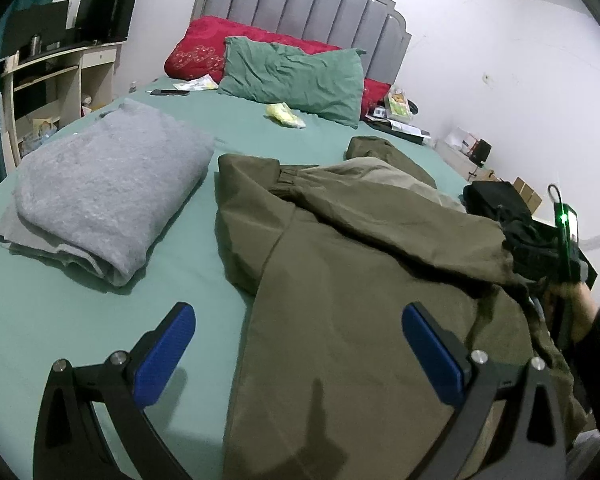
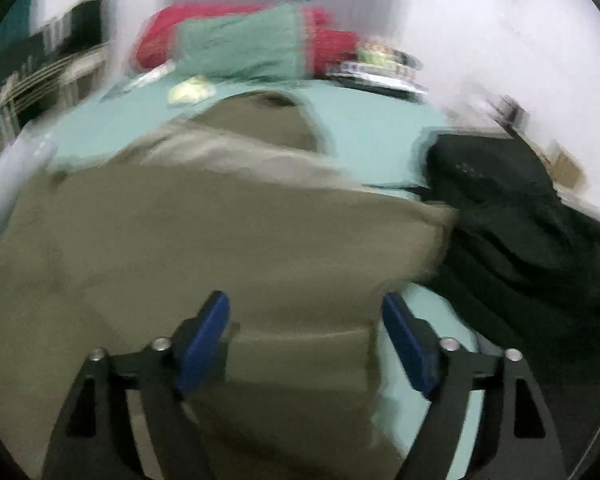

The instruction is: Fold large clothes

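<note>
An olive-green jacket [image 1: 360, 288] lies spread and rumpled on the green bed sheet [image 1: 112, 360]; it also fills the blurred right wrist view [image 2: 220, 248]. My left gripper [image 1: 298, 324] is open and empty, low over the jacket's left edge, one blue pad over the sheet and one over the fabric. My right gripper [image 2: 306, 312] is open, with the jacket's lower right part between and under its fingers. The right gripper also shows in the left wrist view [image 1: 560, 264] at the jacket's far right side, held by a hand.
A folded grey garment [image 1: 104, 196] lies on the left of the bed. A dark garment [image 2: 520, 216] lies to the jacket's right. A green pillow [image 1: 296, 76], red pillows [image 1: 204, 48], a phone [image 1: 168, 92] and papers sit by the headboard. Shelves [image 1: 48, 80] stand at left.
</note>
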